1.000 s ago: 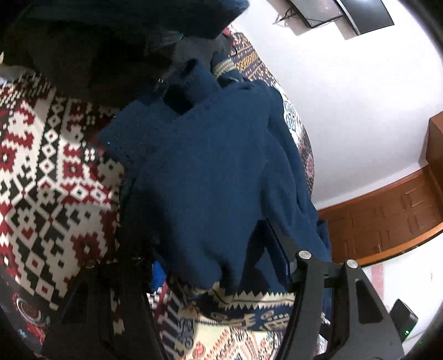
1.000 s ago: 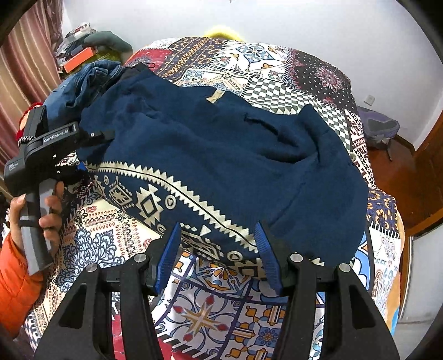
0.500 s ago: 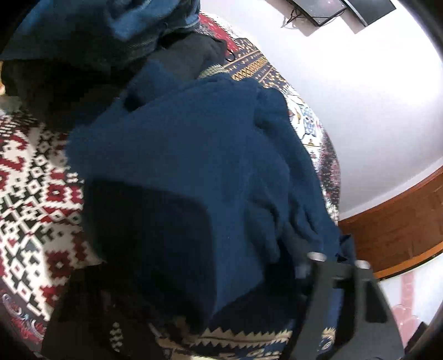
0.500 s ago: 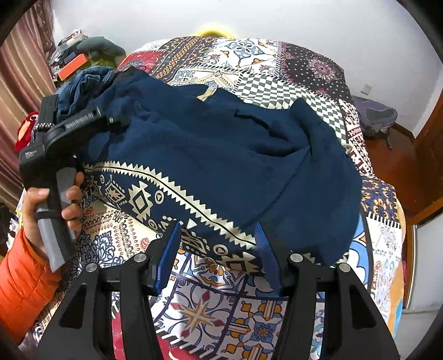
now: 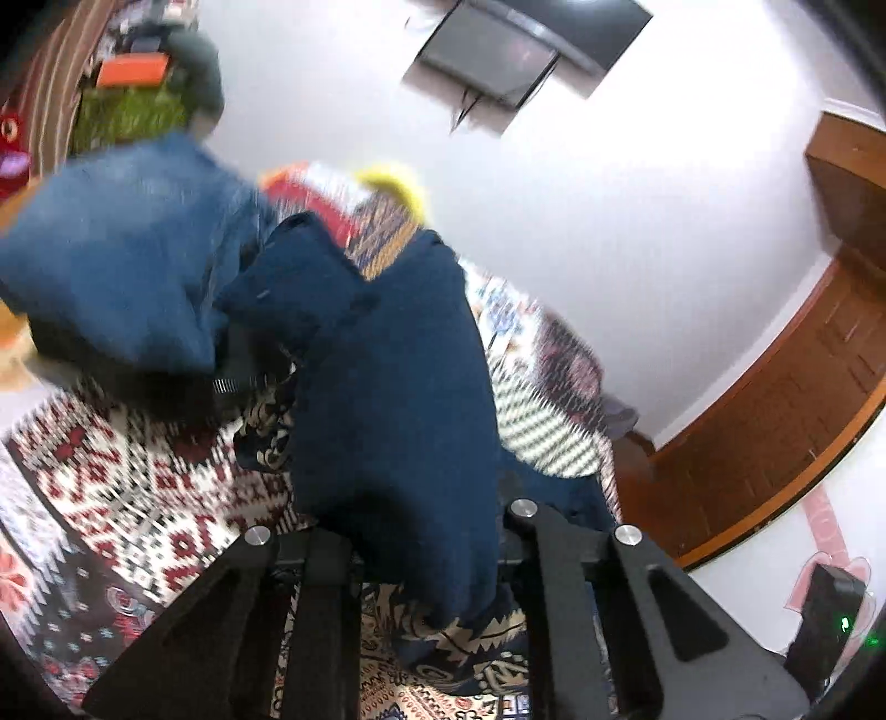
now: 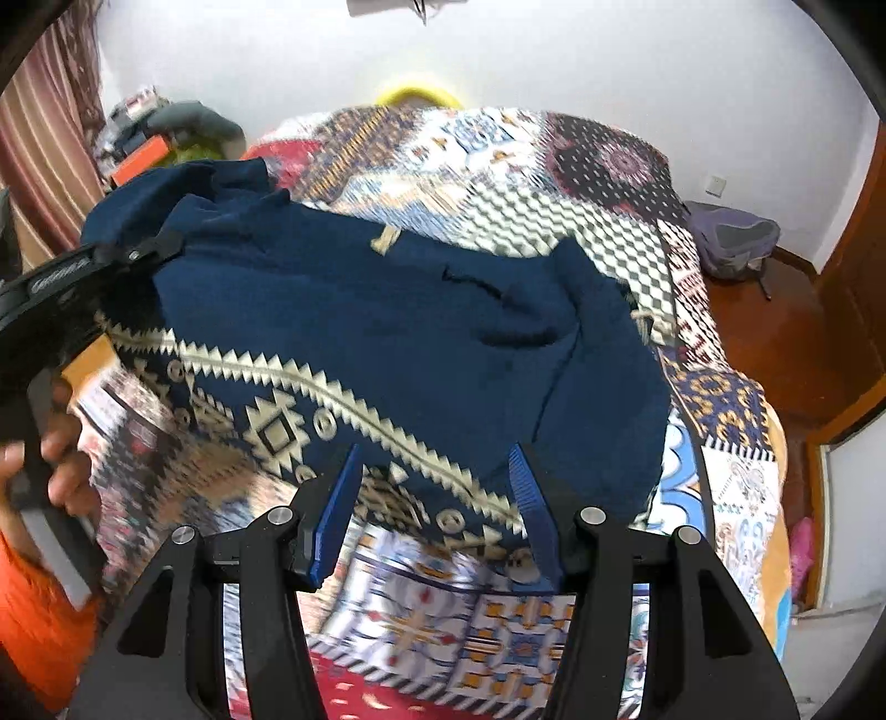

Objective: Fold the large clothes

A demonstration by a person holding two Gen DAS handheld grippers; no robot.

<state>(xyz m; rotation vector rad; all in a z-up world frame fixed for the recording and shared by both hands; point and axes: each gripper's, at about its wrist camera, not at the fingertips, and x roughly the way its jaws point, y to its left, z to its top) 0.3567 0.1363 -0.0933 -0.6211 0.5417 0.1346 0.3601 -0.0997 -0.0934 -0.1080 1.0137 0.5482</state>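
A navy blue sweater (image 6: 387, 332) with a cream zigzag band lies spread on the patterned bedspread (image 6: 498, 166). My right gripper (image 6: 437, 498) is open and empty, low over the sweater's near hem. My left gripper (image 6: 138, 255) is shut on the sweater's left edge and holds it lifted off the bed. In the left wrist view the navy fabric (image 5: 387, 387) hangs over and between the fingers and hides the fingertips of my left gripper (image 5: 421, 531).
A blue denim garment (image 5: 122, 249) lies bunched at the bed's left. A wall TV (image 5: 520, 50), wooden panelling (image 5: 775, 415) and a grey bag (image 6: 731, 238) on the floor stand to the right. Cluttered shelves (image 6: 155, 138) are at the left.
My left gripper has lifted the sweater's left edge higher and tilted up, so its view now shows the wall. The right gripper has stayed open near the hem.
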